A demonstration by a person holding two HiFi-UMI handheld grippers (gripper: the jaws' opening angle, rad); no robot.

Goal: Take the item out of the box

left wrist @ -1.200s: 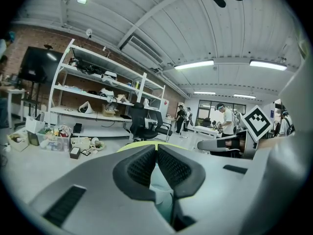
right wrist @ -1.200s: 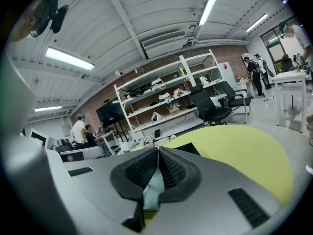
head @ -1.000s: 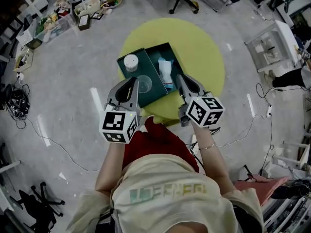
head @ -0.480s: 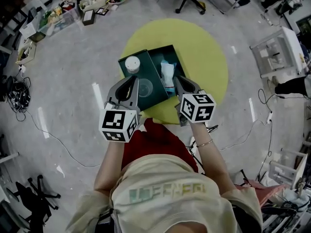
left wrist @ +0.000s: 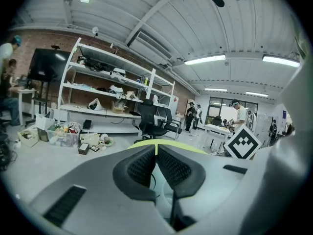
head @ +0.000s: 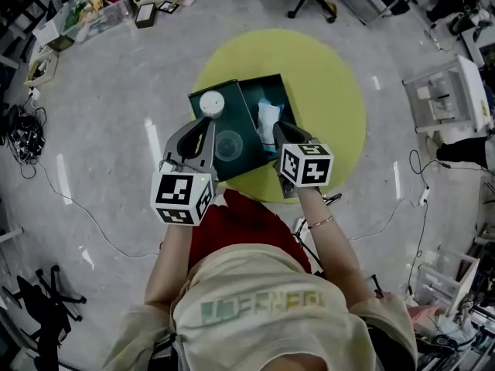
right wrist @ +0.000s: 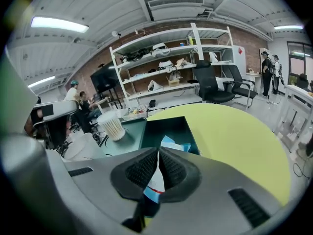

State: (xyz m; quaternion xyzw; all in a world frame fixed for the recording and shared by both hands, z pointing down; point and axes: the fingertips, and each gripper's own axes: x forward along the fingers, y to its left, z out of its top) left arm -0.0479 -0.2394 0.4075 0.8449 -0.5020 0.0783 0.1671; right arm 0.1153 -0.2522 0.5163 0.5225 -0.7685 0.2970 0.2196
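Right now you're on the grab step: your right gripper (right wrist: pixel 158 153) pinches the white-and-blue packet (right wrist: pixel 170 143), which seems to sit low inside the green box (head: pixel 272 80). Left gripper (left wrist: pixel 156 152) has its jaws pressed together and empty. Next, lift the packet straight up, clear of the walls.

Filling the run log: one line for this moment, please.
right gripper: shut on packet | packet: in box | left gripper: shut, empty
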